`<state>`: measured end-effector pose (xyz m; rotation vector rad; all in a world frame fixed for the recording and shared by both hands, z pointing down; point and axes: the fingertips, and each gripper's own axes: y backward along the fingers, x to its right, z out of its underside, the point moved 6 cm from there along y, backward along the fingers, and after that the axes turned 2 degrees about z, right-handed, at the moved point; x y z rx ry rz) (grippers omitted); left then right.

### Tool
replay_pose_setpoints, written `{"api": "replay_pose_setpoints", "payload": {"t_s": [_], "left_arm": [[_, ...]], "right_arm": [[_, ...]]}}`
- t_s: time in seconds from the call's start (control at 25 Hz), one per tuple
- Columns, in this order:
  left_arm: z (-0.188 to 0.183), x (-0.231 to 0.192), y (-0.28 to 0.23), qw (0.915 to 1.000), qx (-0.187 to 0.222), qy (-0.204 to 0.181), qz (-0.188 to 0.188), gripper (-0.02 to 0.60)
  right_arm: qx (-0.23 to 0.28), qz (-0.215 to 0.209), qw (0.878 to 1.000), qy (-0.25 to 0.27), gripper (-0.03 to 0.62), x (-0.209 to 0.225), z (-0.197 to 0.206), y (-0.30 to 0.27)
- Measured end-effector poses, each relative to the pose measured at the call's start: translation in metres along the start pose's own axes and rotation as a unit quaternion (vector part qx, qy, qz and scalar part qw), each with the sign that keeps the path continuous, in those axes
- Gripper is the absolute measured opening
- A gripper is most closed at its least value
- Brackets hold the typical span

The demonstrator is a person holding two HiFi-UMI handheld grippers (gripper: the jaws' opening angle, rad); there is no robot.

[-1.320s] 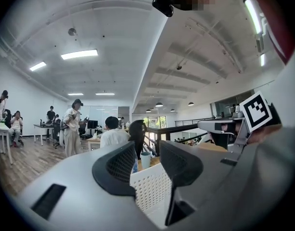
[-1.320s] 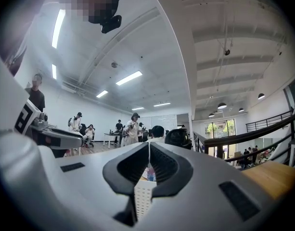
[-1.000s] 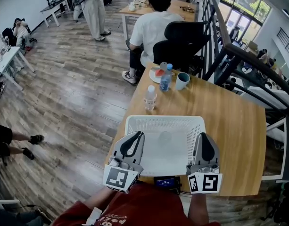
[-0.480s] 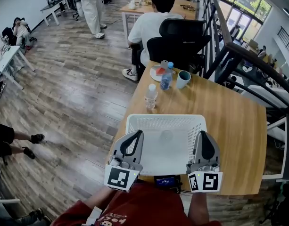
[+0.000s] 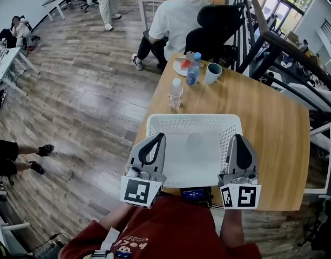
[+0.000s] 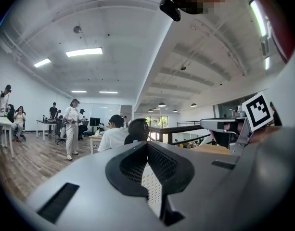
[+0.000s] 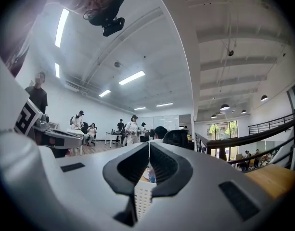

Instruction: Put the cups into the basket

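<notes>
You've got the left gripper (image 5: 156, 139) and right gripper (image 5: 237, 140) both pinched shut on nothing, parked by the basket (image 5: 195, 118), probably staging since the cup (image 5: 213, 73) sits way beyond.

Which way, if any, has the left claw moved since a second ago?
No. The left claw sits at the basket's left rim exactly as before; the whole view shifted together.

No legible writing in any view.

Only black-and-white square patterns, not letters or numbers, are carried on the left marker cube (image 5: 139, 191) of the left hand-held gripper (image 5: 157, 137) and the right marker cube (image 5: 240, 196) of the right hand-held gripper (image 5: 237, 137). A small print on the red shirt (image 5: 127, 249) and the labels of the clear bottle (image 5: 176, 93) and the blue-capped bottle (image 5: 193, 72) are too small and blurred to be read.
</notes>
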<state>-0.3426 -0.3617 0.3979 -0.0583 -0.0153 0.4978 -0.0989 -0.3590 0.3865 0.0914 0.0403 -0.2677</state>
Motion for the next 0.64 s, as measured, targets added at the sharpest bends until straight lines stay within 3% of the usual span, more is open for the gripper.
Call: {"api": "replay_pose_setpoints", "payload": {"t_s": [0.64], "left_arm": [[0.0022,0.0005,0.0006,1.0000,-0.005,0.001,-0.002,0.008]], "right_arm": [[-0.004,0.002,1.000,-0.005,0.012,0.0014,0.0035,-0.0001]]}}
